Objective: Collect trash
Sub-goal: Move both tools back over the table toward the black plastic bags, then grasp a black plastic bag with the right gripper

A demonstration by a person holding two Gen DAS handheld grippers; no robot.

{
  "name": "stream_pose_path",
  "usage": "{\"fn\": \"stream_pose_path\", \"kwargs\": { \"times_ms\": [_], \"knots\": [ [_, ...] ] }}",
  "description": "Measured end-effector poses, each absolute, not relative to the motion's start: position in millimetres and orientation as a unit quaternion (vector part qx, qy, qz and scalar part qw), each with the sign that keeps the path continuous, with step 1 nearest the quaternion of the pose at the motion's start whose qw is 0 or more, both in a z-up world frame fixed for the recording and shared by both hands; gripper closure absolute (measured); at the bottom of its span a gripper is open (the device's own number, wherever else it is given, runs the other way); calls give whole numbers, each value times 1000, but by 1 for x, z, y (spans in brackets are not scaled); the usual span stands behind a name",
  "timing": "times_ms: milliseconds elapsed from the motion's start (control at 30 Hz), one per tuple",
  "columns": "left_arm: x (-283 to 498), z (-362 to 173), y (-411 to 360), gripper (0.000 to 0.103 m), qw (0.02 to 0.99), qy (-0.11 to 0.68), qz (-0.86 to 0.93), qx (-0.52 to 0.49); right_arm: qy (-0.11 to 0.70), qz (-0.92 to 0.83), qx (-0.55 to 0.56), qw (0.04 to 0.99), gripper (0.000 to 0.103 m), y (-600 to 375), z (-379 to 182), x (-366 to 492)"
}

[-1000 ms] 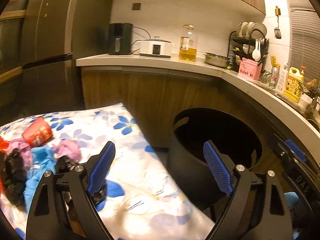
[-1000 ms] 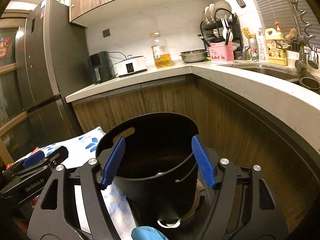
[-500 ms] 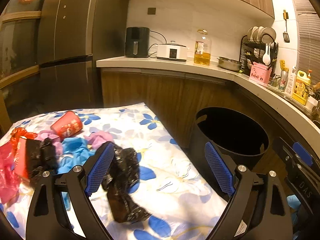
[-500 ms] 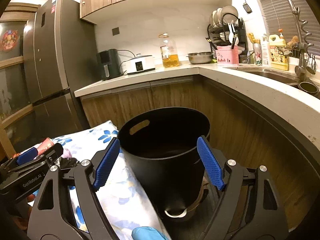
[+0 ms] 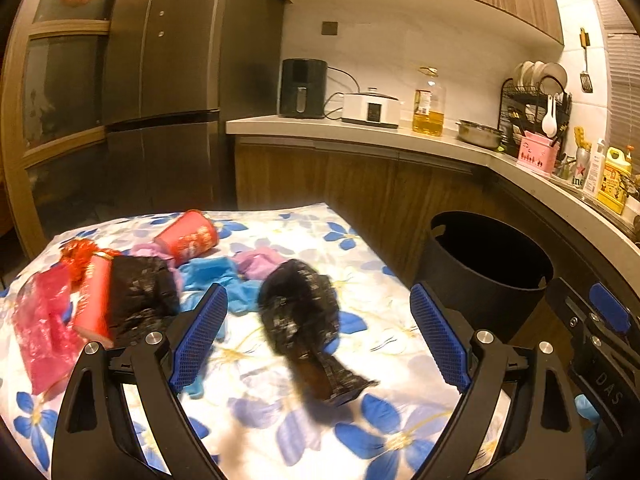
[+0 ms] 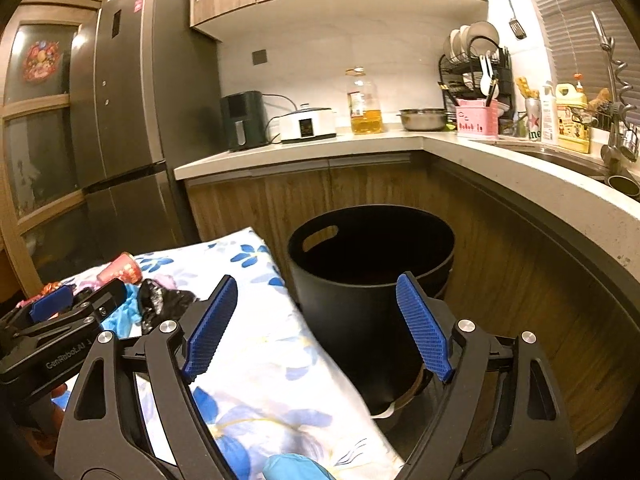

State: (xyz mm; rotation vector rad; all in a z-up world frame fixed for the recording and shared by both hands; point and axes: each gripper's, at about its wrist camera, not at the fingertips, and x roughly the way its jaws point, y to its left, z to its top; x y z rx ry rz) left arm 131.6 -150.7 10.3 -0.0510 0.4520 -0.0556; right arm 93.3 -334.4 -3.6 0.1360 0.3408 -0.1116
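Note:
Trash lies on a floral tablecloth (image 5: 256, 380): a crumpled black bag (image 5: 304, 320) in the middle, a second black bag (image 5: 140, 296), a red cup (image 5: 186, 236) on its side, a red box (image 5: 94, 300), pink plastic (image 5: 40, 328), and blue and purple wads (image 5: 216, 276). A black bin (image 5: 484, 280) stands on the floor right of the table; it also shows in the right wrist view (image 6: 368, 280). My left gripper (image 5: 320, 340) is open and empty above the middle black bag. My right gripper (image 6: 316, 328) is open and empty, between the table edge and the bin.
A kitchen counter (image 6: 500, 156) curves round behind and to the right of the bin, with wooden cabinets (image 5: 360, 192) below. It holds an air fryer (image 5: 302, 88), a cooker, an oil bottle, a dish rack and a sink. A tall fridge (image 5: 160, 88) stands at the left.
Both grippers pulled back and up from the bin. The left one swung left over the table, so the trash pile now lies ahead of it. Both stay open.

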Motion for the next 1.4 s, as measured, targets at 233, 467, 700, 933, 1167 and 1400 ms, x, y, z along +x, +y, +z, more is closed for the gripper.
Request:
{"fn": "stream_pose_path", "kwargs": {
  "times_ms": [233,467,700,933,1167,1400],
  "knots": [
    [112,3,-112,14,978,208,8,-28,173,-34,64,982,22,-311,-9,95],
    [97,-10,-75,14,977,206,40,-34,186,-6,59,981,22,-283,-22,105],
    [92,-18,-50,14,976,209,52,-42,210,34,40,976,22,-238,-41,130],
    [93,-18,-32,14,978,195,60,-48,215,53,31,975,22,-203,-46,166],
    [104,-22,-20,14,976,204,64,-50,255,54,27,965,49,-186,-65,210],
    [123,-23,-20,14,974,213,55,-55,294,58,38,953,95,-188,-80,228]
  ]
}}
